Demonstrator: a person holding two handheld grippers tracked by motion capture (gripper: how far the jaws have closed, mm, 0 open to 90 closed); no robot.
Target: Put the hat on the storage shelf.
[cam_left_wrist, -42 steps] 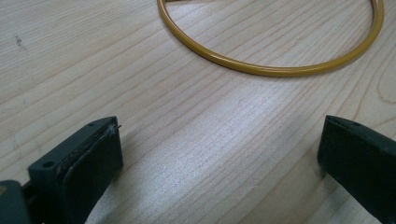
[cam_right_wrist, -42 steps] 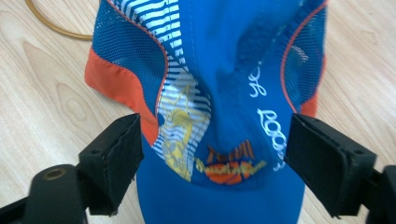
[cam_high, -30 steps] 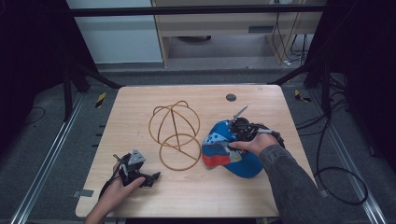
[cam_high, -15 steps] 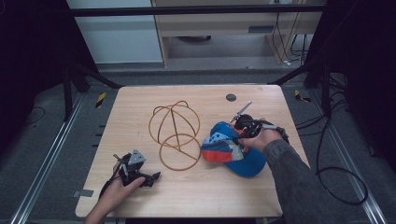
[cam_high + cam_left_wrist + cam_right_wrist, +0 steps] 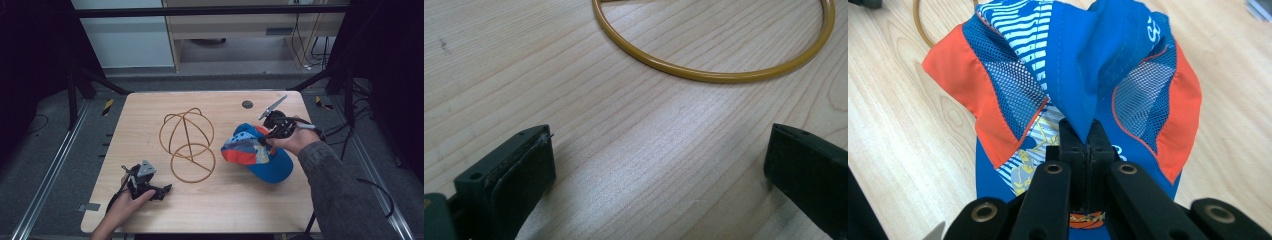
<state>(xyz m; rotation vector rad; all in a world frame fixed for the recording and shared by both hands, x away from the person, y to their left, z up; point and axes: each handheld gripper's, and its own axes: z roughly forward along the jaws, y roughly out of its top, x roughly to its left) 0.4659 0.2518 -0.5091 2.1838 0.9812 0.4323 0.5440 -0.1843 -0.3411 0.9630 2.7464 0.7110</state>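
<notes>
Right tool (image 5: 1083,145) pinching blue cap (image 5: 260,152) fabric; left tool (image 5: 659,165) jaws wide apart, empty, over table (image 5: 150,110).

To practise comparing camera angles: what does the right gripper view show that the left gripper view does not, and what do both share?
Right gripper view alone: the right tongs shut on a pinched fold of the blue cap, with its orange panels, mesh and striped print hanging in front of them.

Left gripper view alone: the left tongs standing wide open, nothing between them, just above bare wood.

Both: the light wooden table and part of the golden wire stand, a long curve of its ring in the left gripper view, a short piece at the top left corner in the right gripper view.
</notes>
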